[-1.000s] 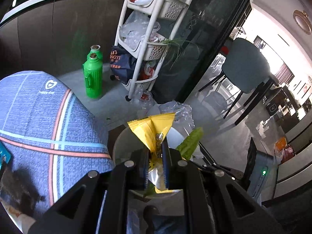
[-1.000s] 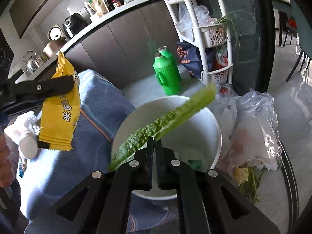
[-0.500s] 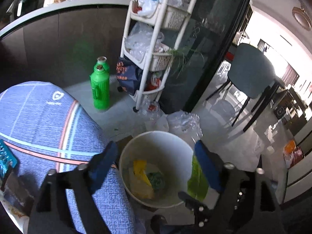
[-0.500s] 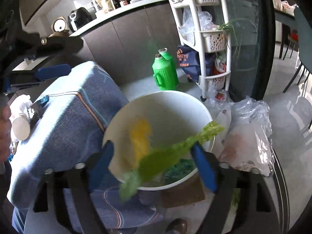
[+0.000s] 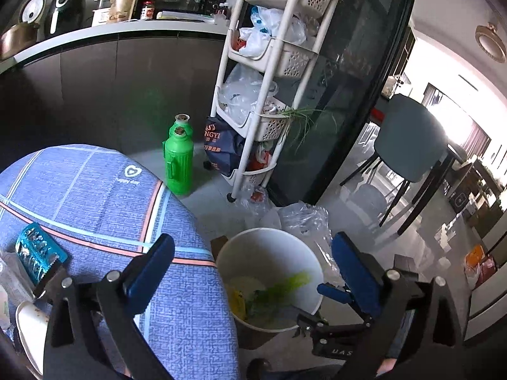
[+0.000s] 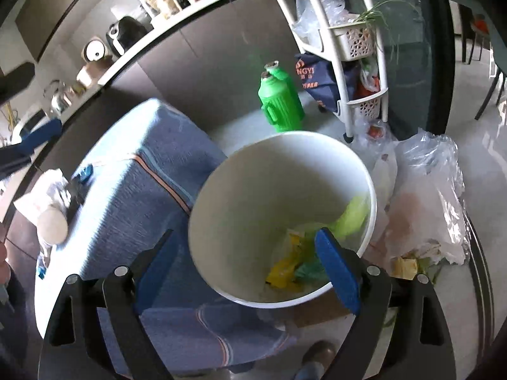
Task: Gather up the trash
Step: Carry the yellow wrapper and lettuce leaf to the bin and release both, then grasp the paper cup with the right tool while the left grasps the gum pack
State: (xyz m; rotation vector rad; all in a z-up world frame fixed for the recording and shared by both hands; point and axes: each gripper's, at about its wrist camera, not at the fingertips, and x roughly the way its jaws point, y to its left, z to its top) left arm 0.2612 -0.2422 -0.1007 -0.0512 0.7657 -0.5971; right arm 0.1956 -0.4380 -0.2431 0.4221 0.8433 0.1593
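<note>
Left wrist view: the left gripper [image 5: 250, 261] is seen with its blue-padded jaws spread wide, having just been opening, and nothing is held between them. Below it a white bucket [image 5: 253, 243] stands on the floor beside a table draped in a blue plaid tablecloth [image 5: 104, 196]. Inside the bucket a green leaf [image 5: 285, 285] is seen leaning against the wall, with a yellow wrapper [image 5: 238, 299] lying at the bottom. The right gripper [image 5: 332, 294] is partly visible at the lower right of this view, over the bucket's rim. From the right wrist view, the right gripper [image 6: 244, 253] is likewise shown with its jaws apart, having just been opening, and empty; the same bucket [image 6: 253, 174] fills the centre, and the leaf [image 6: 351, 215] and wrapper [image 6: 285, 262] are seen resting inside it. A green jug [image 6: 280, 101] stands on the floor behind the bucket, near a white storage rack [image 5: 263, 117], and clear plastic bags [image 6: 427, 196] are heaped on the floor just beside the bucket.
</note>
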